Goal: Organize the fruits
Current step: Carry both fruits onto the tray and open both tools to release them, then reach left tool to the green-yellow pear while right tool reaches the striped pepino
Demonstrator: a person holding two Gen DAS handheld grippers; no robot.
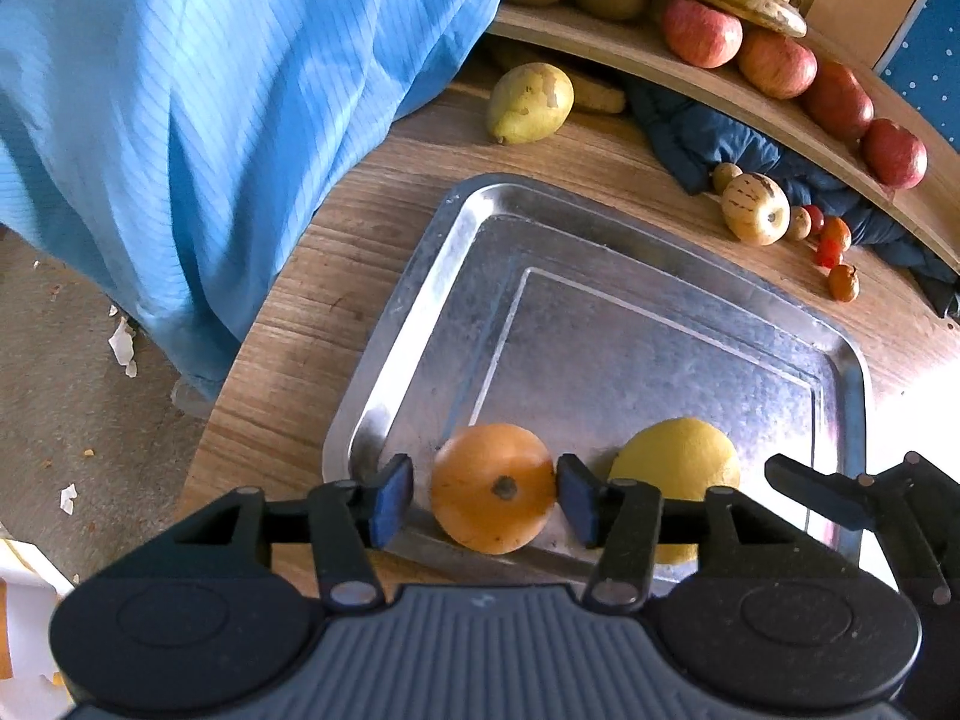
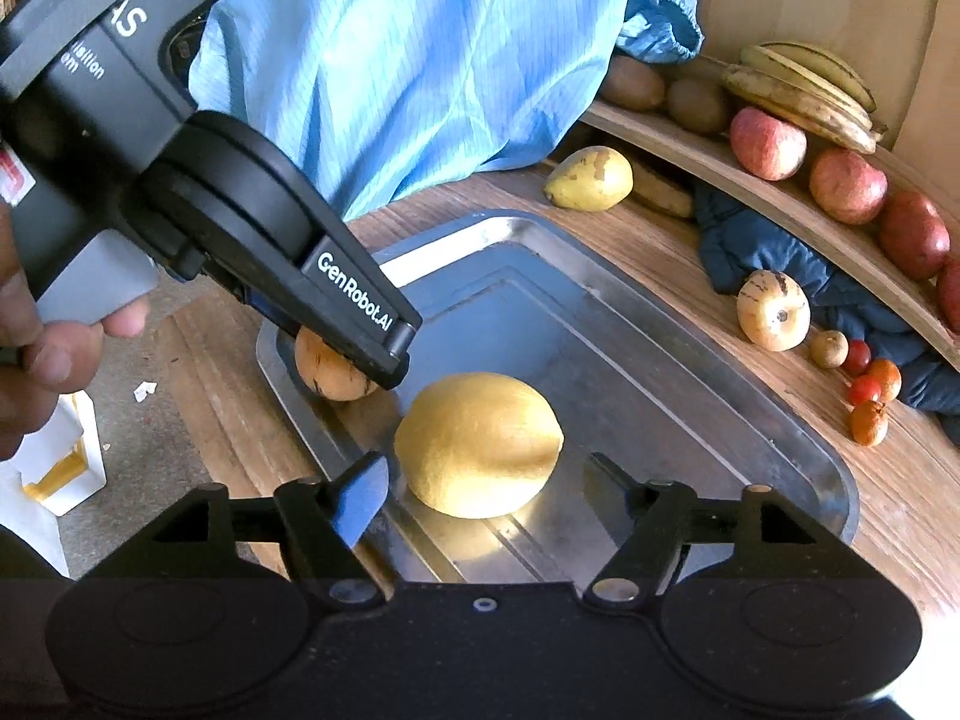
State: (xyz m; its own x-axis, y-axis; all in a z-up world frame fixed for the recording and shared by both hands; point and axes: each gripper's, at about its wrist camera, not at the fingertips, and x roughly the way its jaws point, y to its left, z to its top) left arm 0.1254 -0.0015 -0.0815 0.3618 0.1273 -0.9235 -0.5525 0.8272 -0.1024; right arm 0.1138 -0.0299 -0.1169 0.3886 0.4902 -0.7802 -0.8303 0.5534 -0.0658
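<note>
Metal tray (image 1: 384, 360), orange fruit (image 1: 492, 489) btwn left tool (image 1: 486, 501) pads, hand (image 2: 36, 360) right view only

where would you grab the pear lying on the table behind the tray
Probably across the fat lower half of the pear, coming down from above. It lies on its side on the table, narrow end toward the bananas, so the wide belly gives the pads the most to hold, while the tapered neck would likely slip.
</note>
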